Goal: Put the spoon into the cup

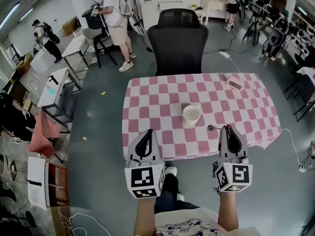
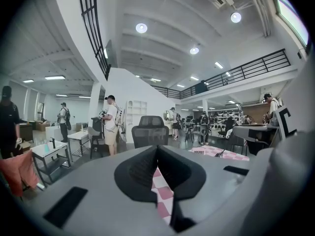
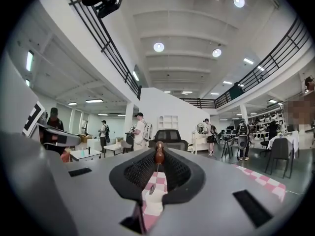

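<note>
A white cup (image 1: 191, 114) stands upright on a brown coaster near the middle of the pink-checked table (image 1: 147, 95). To its right, above the table's near edge, my right gripper (image 1: 228, 129) is shut on a small metal spoon (image 1: 211, 128); the bowl pokes out left toward the cup. In the right gripper view the spoon's brown end (image 3: 159, 151) sticks up between the closed jaws, whose tips (image 3: 158, 165) meet around it. My left gripper (image 1: 146, 133) hovers over the near left edge, jaws together, nothing in them (image 2: 157, 152). The cup is hidden in both gripper views.
A black office chair (image 1: 177, 41) stands at the table's far side. A small flat box (image 1: 235, 84) lies near the far right corner. Low tables (image 1: 56, 90) and several people stand off to the left and back. A cable (image 1: 294, 149) trails on the floor at right.
</note>
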Demonstrator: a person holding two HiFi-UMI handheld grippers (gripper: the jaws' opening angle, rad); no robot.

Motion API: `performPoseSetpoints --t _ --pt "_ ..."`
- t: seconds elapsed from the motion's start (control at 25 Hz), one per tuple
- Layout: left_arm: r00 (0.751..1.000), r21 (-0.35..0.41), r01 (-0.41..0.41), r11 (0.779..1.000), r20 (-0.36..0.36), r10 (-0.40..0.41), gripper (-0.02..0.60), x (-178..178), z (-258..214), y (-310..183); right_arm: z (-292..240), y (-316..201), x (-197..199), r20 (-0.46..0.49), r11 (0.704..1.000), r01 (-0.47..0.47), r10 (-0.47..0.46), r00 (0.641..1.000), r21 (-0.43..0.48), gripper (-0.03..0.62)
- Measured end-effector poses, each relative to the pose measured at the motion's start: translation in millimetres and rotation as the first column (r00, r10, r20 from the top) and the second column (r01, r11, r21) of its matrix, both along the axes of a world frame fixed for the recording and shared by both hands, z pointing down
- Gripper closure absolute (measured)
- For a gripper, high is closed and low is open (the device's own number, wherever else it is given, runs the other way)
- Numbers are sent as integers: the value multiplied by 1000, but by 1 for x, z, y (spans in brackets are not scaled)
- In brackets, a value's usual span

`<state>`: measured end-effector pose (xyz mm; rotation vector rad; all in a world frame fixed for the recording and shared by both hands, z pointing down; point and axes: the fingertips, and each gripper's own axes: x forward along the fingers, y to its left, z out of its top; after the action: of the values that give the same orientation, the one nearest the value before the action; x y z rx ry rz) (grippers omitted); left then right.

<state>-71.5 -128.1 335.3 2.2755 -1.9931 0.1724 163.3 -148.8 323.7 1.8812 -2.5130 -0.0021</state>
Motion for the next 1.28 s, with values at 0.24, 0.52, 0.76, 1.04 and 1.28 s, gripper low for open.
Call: performPoseSetpoints --t 0.24,0.52,0.76,1.04,1.28 --pt "999 -11 -33 999 -6 32 568 -6 7 -68 5 -61 -12 -10 1000 -6 6 1000 -4 542" --pt "998 -27 -65 998 -9 64 568 -22 12 -140 13 -124 -31 -20 999 -19 18 1000 -27 542" --pt "995 -47 -99 994 -12 98 568 -32 25 -195 28 -173 -42 -14 998 -35 35 999 -57 542" --pt "989 -74 -145 987 -20 144 568 -32 42 -239 49 -208 -49 -18 994 -54 52 998 -99 542" --pt "987 -109 -158 981 -25 156 568 -30 58 -260 69 -229 -52 -28 988 -44 41 999 -149 542"
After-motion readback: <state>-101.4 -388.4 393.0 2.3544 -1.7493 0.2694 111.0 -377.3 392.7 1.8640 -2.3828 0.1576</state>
